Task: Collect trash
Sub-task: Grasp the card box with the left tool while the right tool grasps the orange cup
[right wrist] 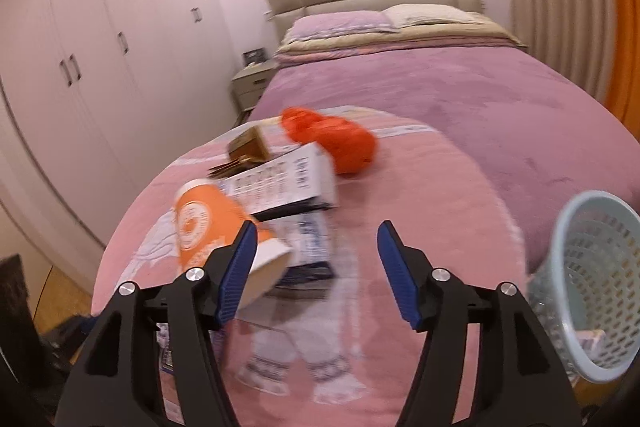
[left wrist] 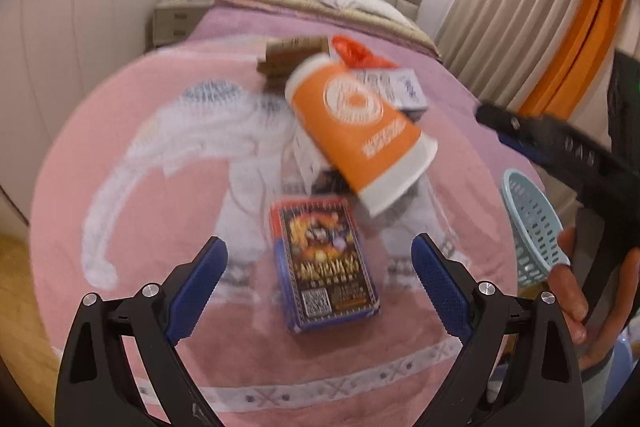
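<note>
Going left to right in the left wrist view: the left tool (left wrist: pixel 316 269) sits at the bottom with its pads spread wide and nothing between them, and the card box (left wrist: pixel 324 265) lies flat on the pink blanket (left wrist: pixel 120 99) right ahead of it, dead centre. Above that is the orange cup (left wrist: pixel 356 131), tipped over on top of some white boxes (left wrist: pixel 404 87), with a red bag (left wrist: pixel 352 51) behind and the blue basket (left wrist: pixel 532 227) at the right edge. The right tool (left wrist: pixel 504 125) pokes in from the right. In the right wrist view the right tool (right wrist: pixel 314 269) is spread too and pinches nothing; the cup (right wrist: pixel 212 231) is just left of its left pad, and the basket (right wrist: pixel 592 283) is lower right with something already in it. If I had to guess, the card box is next for the left tool: come straight down, straddle the narrow sides, squeeze, then swing right to the basket. The blanket is soft, so press in a bit to get under the edges. Room-wise: bed (right wrist: pixel 460 83) with a beige headboard, white wardrobes at left, curtains at right. Everything is a bit blurry.
</note>
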